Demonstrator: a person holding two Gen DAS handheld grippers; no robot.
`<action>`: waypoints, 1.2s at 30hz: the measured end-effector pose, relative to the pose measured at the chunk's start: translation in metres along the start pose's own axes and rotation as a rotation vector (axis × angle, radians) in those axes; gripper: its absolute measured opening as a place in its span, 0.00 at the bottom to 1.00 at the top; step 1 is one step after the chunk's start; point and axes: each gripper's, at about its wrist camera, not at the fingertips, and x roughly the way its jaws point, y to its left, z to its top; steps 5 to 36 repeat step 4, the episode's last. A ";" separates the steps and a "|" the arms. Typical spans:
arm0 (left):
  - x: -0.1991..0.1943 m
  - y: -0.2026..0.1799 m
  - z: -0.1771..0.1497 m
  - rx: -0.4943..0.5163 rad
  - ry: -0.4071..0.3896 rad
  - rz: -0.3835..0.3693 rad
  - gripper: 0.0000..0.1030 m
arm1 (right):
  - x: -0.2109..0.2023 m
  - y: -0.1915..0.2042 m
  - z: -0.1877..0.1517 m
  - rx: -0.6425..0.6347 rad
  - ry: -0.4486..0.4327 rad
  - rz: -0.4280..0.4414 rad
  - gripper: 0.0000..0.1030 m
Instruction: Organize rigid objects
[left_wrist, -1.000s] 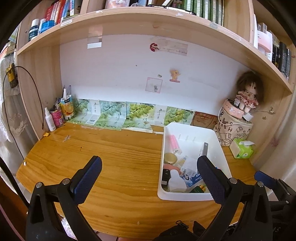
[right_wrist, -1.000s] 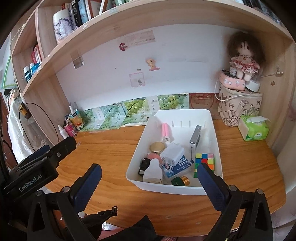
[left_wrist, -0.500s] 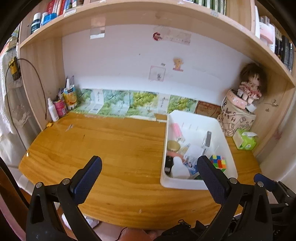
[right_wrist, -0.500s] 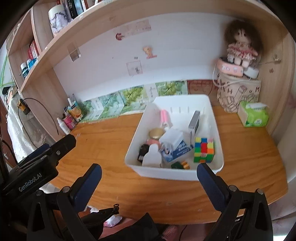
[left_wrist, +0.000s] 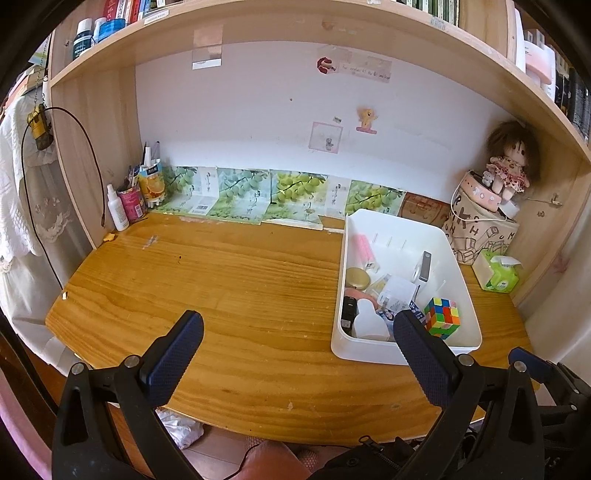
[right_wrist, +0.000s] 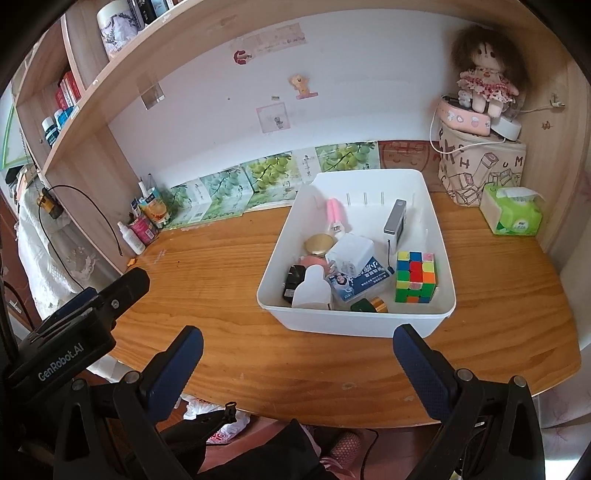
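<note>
In the left wrist view, the left gripper (left_wrist: 295, 339) hangs above the near edge of the wooden desk (left_wrist: 221, 280) with its jaws wide apart and nothing between them. The white bin (left_wrist: 369, 350) stands on the right side of the desk, and the things to organize lie inside it, mostly in its near half. The colour cube (left_wrist: 441, 317) sits in the near right corner. A white bottle (left_wrist: 369, 323) lies at the near left, just beside a small black object (left_wrist: 348, 312). A pink tube (left_wrist: 364, 249) rests along the far left wall.

In the right wrist view, the right gripper (right_wrist: 297, 354) also has its jaws wide apart and empty, just near of the white bin (right_wrist: 351, 325). The colour cube (right_wrist: 415, 277) probably is light and stiff, with flat sides that give a sure hold across two opposite faces. The grey box (right_wrist: 395, 221) leans against the far right part and looks hard and smooth, so I think it can slip; a hold on its broad faces seems best. The gold lid (right_wrist: 319, 244) is round and low, therefore harder to take. The white bottle (right_wrist: 312, 290) likely is light plastic, and a hold across its body seems better than at its shoulders.
</note>
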 end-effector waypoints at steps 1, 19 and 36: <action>-0.001 0.000 0.000 -0.001 -0.002 0.000 0.99 | 0.000 0.000 0.000 0.000 -0.002 -0.001 1.00; -0.004 0.000 0.001 -0.002 -0.009 0.000 0.99 | -0.002 0.000 0.001 -0.001 -0.009 -0.003 1.00; -0.004 0.000 0.001 -0.002 -0.009 0.000 0.99 | -0.002 0.000 0.001 -0.001 -0.009 -0.003 1.00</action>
